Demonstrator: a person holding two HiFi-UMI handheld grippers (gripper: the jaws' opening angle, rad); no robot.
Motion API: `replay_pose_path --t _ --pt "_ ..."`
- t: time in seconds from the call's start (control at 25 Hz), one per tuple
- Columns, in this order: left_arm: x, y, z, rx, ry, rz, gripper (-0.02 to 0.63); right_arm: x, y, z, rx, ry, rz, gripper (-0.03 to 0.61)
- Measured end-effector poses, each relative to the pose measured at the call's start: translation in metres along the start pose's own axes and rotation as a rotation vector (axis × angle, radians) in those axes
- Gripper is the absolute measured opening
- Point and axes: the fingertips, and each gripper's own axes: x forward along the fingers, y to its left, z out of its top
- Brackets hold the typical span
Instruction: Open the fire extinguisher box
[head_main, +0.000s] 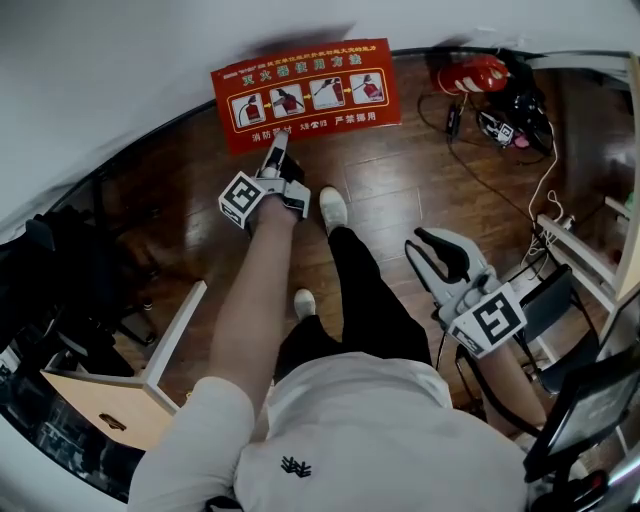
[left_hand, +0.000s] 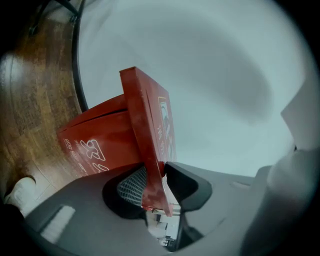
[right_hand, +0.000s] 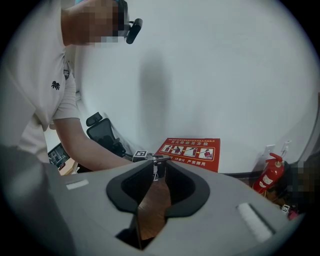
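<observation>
Lid (left_hand: 148, 125): flat glossy red panel, thin edge between closing left tongs (left_hand: 159, 167); right tongs (right_hand: 159, 163) clenched, empty.

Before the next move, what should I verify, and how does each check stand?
1. Lid edge between the left hand-held gripper jaws, which are closing: ok.
2. Lid raised off the box: ok.
3. Lid opened fully: cannot tell.
4. Right hand-held gripper empty, jaws together, away from the box: ok.
5. Fire extinguisher standing apart from the box: ok.
6. Box contents: cannot tell.
</observation>
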Motion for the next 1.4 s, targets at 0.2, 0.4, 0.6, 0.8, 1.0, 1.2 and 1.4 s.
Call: replay_pose_path --t 0.2,0.4,0.6,0.8,1.0,1.2,1.4 --pt "-0.010 -0.046 0.003 -0.074 -0.023 -0.099 0.092 0.007 0.004 0.009 0.014 -0.030 0.018 0.064" --pt "-0.011 -0.111 0.021 -0.039 -0.034 -0.200 0.087 0.015 0.008 0.020 0.018 -0.068 0.030 0.064" --pt "0.009 -0.164 0.049 0.038 -0.036 -0.284 0.078 0.019 0.008 0.028 0.027 -0.093 0.022 0.064" --pt "0.046 -0.201 0.082 0.114 -0.034 -0.342 0.058 0.018 0.000 0.027 0.044 -0.091 -0.001 0.064" --pt "0.074 -0.221 0.104 0.143 -0.056 -0.375 0.054 0.014 -0.011 0.028 0.053 -0.097 -0.031 0.064" --pt "0.089 -0.226 0.114 0.170 -0.058 -0.382 0.055 0.009 -0.018 0.025 0.063 -0.096 -0.052 0.064" --pt "0.098 -0.228 0.122 0.181 -0.064 -0.381 0.057 0.003 -0.018 0.021 0.063 -0.095 -0.064 0.064"
